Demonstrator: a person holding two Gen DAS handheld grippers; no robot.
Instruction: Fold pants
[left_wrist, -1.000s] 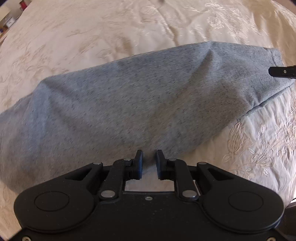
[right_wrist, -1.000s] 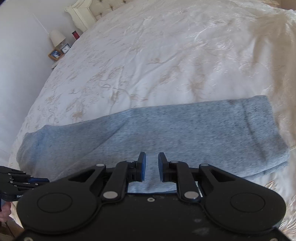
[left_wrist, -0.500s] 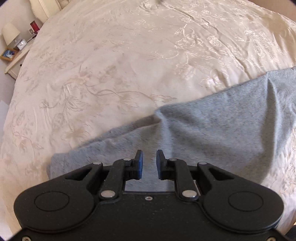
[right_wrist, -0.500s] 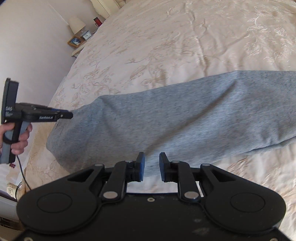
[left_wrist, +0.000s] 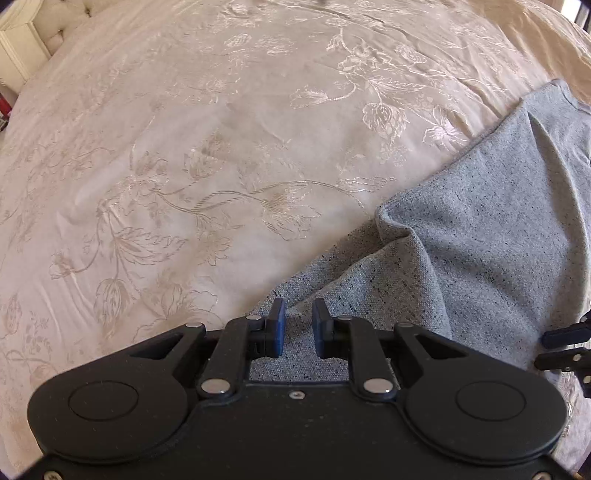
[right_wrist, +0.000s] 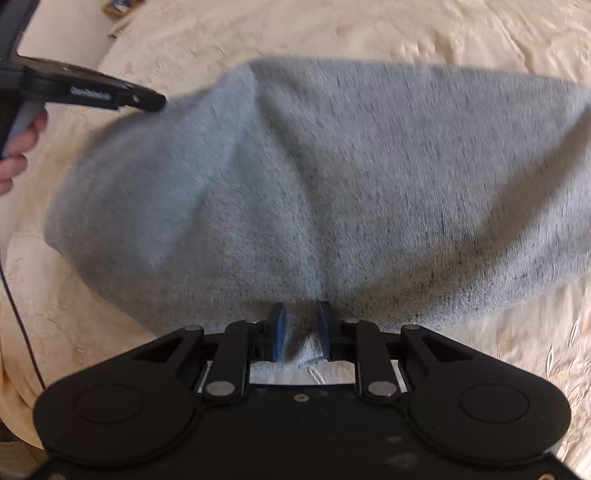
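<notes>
On my right wrist view, the right tongs stood at a narrow setting with grey cloth gathered between the blue pads; I judged them clamped on an edge of the pants, with a pale strip and a white thread visible just behind the pads. On my left wrist view, the left tongs also stood narrow, with a gap between their pads and the pants lying beneath that gap; I could not tell whether any cloth was pinched there. From the right tongs outward, the pants rose in a creased, partly blurred mound spreading across most of the frame, resting on the bedspread. At the upper left of that view, the left tongs appeared from the side, their tip at the far left edge of the garment, gripped by a hand, with a dark cable running down below it. From the left tongs outward, the pants occupied the right side with a fold ridge near the centre, and the cream floral bedspread filled the rest. The right tongs showed at the right edge, beside the cloth. A tufted headboard stood at the upper left.
</notes>
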